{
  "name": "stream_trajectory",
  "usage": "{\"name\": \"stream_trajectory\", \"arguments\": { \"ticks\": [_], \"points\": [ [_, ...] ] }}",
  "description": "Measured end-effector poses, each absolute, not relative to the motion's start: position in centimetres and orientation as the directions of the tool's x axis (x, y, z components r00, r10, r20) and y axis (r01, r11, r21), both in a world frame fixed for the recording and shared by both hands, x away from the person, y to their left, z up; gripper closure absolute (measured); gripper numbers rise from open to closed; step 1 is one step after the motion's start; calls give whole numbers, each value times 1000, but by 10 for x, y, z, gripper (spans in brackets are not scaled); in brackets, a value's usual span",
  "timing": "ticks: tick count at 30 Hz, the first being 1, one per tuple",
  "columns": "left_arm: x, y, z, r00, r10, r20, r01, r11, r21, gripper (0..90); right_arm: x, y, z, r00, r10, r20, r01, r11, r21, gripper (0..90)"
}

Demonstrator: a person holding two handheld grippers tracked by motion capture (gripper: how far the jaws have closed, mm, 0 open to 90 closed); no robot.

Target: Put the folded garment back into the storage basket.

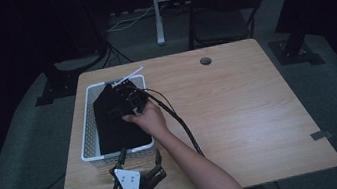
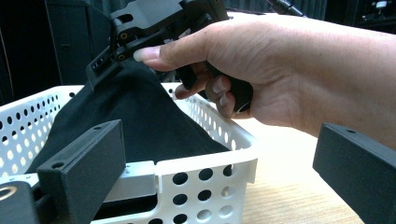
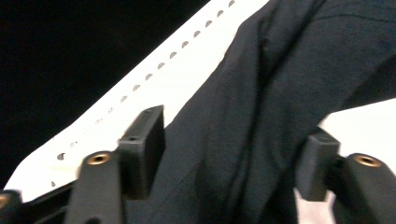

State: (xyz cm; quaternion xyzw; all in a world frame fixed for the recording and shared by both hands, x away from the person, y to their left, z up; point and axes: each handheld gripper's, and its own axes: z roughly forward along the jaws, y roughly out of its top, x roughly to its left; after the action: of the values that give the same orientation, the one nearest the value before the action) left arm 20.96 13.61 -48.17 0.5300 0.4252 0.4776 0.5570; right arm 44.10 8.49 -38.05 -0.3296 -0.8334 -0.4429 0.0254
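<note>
A white perforated basket (image 1: 86, 132) stands at the table's left and holds a black cloth (image 1: 111, 128). My right gripper (image 1: 124, 101) reaches over the basket from the right, held by a hand. Its jaws sit on either side of a bunch of the cloth (image 3: 261, 93), which rises in a peak to them (image 2: 140, 116). In its own view the right gripper (image 3: 231, 158) has cloth across the whole gap. My left gripper (image 1: 140, 158) rests near the table's front edge, just before the basket's near wall (image 2: 205, 163). Its jaws stand wide apart with nothing between them (image 2: 219, 177).
The wooden table (image 1: 239, 109) carries a cable hole (image 1: 205, 60) at the back. A black cable (image 1: 184, 127) trails from the right gripper across the middle. A folding chair (image 1: 223, 15) stands behind the table. Tape patches (image 1: 320, 135) mark the table's front corners.
</note>
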Motion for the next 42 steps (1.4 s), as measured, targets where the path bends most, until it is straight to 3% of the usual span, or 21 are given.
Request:
{"name": "stream_trajectory", "arguments": {
  "ticks": [6,19,27,31,42],
  "points": [
    [210,136,-482,182,983,31,-83,-16,996,37,443,84,-383,-759,549,350,602,389,697,257],
    [210,136,-482,183,983,33,-81,-18,997,37,439,91,-384,-765,587,263,585,464,665,109],
    [210,136,-482,182,983,33,-81,-19,997,37,438,90,-385,-769,594,235,575,485,658,90],
    [210,136,-482,182,983,33,-80,-19,997,37,436,89,-384,-793,567,223,551,511,660,34],
    [210,136,-482,182,983,33,-80,-18,997,37,425,84,-380,-831,521,195,495,532,687,34]
  ]
}}
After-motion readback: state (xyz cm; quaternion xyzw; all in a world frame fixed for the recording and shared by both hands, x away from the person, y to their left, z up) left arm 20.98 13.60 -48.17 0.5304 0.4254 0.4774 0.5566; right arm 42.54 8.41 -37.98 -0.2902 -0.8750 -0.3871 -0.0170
